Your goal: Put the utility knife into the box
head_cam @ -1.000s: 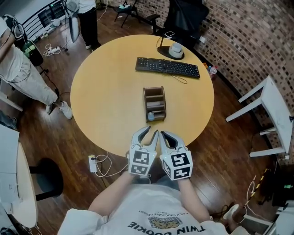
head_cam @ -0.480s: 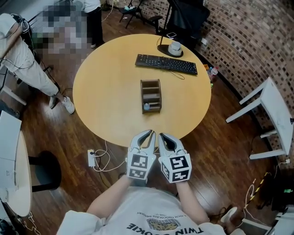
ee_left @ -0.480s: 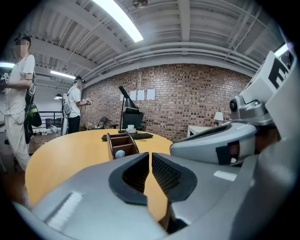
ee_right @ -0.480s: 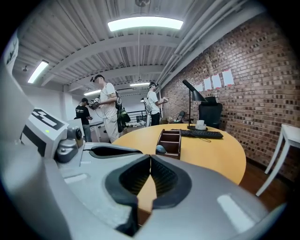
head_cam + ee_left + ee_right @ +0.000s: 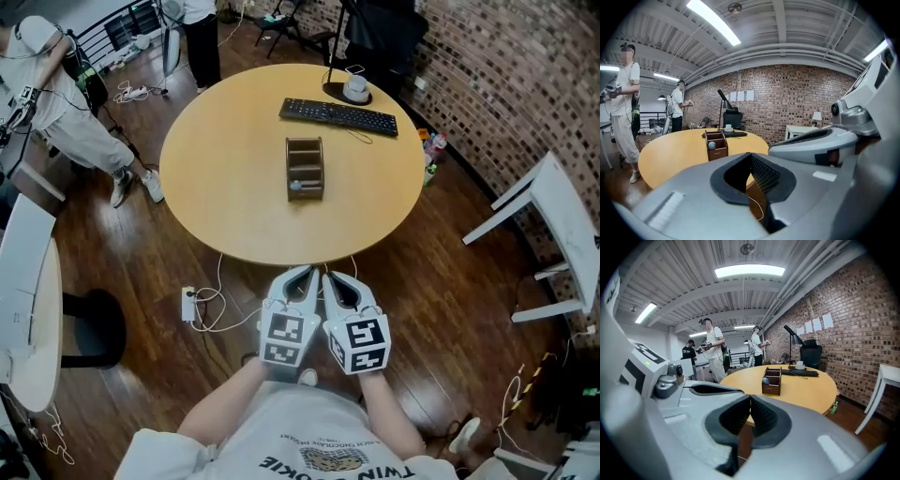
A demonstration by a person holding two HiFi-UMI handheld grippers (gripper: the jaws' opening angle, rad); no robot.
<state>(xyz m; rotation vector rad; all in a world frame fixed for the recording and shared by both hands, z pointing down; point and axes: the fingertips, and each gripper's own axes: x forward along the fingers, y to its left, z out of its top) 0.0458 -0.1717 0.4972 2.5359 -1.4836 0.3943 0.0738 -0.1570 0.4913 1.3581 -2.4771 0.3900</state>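
The brown wooden box (image 5: 305, 169) with its compartments stands in the middle of the round table (image 5: 216, 178). A grey-blue rounded end (image 5: 296, 185) pokes out of its nearest compartment; it may be the utility knife, too small to be sure. The box also shows in the left gripper view (image 5: 716, 145) and the right gripper view (image 5: 772, 380). My left gripper (image 5: 307, 271) and right gripper (image 5: 328, 276) are side by side near my body, over the floor and short of the table's edge. Both are shut with nothing between their jaws (image 5: 751, 155) (image 5: 750, 398).
A black keyboard (image 5: 337, 114) and a lamp base with a white cup (image 5: 354, 89) lie at the table's far side. People stand beyond the table at the left (image 5: 56, 84). A power strip and cables (image 5: 190, 305) lie on the floor. White furniture (image 5: 553, 216) stands at the right.
The left gripper's jaws have gone from open to shut, with nothing in them. Both grippers have drawn back from the table's near edge, so the table and box lie farther off.
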